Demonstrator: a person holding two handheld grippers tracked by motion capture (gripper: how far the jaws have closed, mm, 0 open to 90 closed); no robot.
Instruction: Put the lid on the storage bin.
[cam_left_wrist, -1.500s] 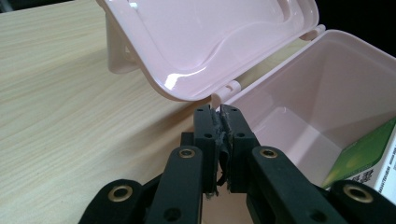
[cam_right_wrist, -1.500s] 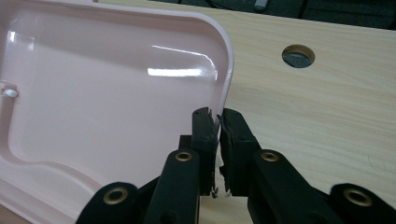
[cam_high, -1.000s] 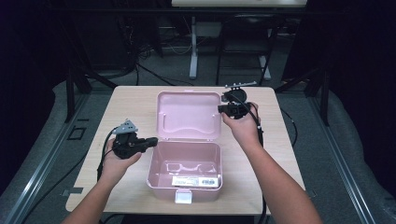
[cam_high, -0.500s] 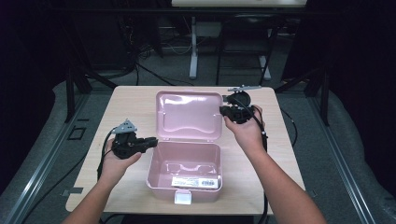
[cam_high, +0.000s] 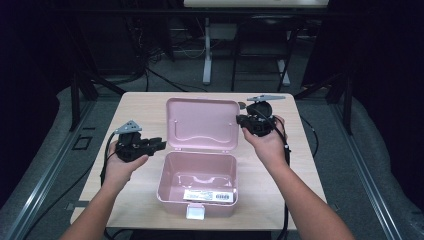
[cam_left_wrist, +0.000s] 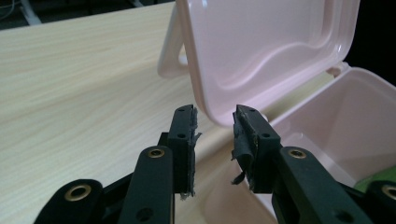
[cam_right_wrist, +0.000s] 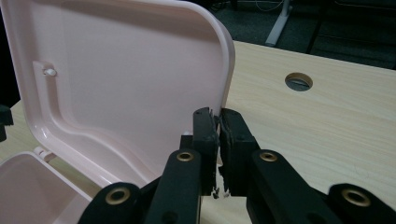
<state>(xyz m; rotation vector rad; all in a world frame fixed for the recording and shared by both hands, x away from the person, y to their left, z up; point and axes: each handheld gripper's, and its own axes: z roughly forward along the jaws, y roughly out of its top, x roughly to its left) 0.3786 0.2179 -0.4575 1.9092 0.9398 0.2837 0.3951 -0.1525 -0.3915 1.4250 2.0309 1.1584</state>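
a pink plastic lunch box (cam_high: 198, 187) is seen standing open near the middle of the worktop (cam_high: 145, 107), its lid (cam_high: 202, 124) raised upright behind the empty tub. the step in hand is judged to be work on the lid, most likely holding it up or starting to swing it.

the right tongs (cam_high: 240, 120) are held at the lid's right edge, and in the right gripper view (cam_right_wrist: 217, 122) the jaws are seen clenched almost together; whether the rim is pinched or merely touched cannot be told. the left tongs (cam_high: 161, 144) are held just beside the box's left side. their jaws have just been opening and now stand apart, released, with nothing between them in the left gripper view (cam_left_wrist: 215, 122), the lid's lower corner lying just beyond.

if the lid is to be closed, a forward and downward arc over the tub would be called for, with the left tongs kept clear of the rim. bare worktop is left on both sides; a cable hole (cam_right_wrist: 299, 81) lies to the right, and the front latch (cam_high: 195, 213) sits near the worktop's near edge.
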